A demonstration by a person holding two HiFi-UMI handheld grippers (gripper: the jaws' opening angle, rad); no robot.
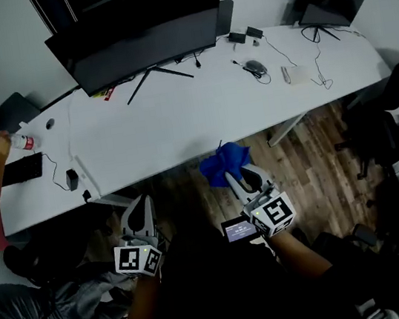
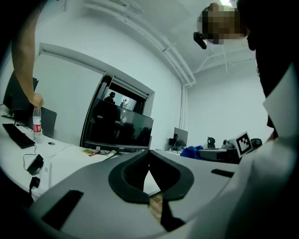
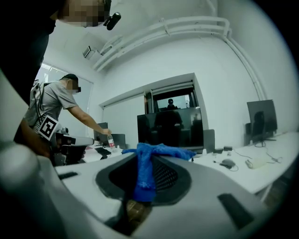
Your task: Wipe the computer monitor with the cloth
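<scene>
Right gripper (image 1: pixel 235 175) is clamped on the blue cloth (image 1: pixel 224 162). In the right gripper view the cloth (image 3: pixel 144 173) hangs pinched between the jaws and bunches over their tips. Left gripper (image 1: pixel 137 204) sits beside it, a little apart. The left gripper view shows its jaws (image 2: pixel 149 155) brought together at the tips with nothing between them. Both are held low over the wood floor (image 1: pixel 302 165), with the cloth just short of the worktop's (image 1: pixel 194 122) near edge.

Across the white worktop, well apart from the cloth, the monitor (image 1: pixel 140 46) stands near the far edge on a splayed stand, its screen dark. To its right lie a mouse (image 1: pixel 256 68) and loose cables. A second, smaller monitor (image 1: pixel 336 0) stands at the far right corner.

At the left end another person's hand (image 1: pixel 1 141) rests on the top of a bottle (image 1: pixel 24 143) with a red label, near a dark keyboard (image 1: pixel 21 170). A black chair (image 1: pixel 392 98) stands off the worktop's right end.
</scene>
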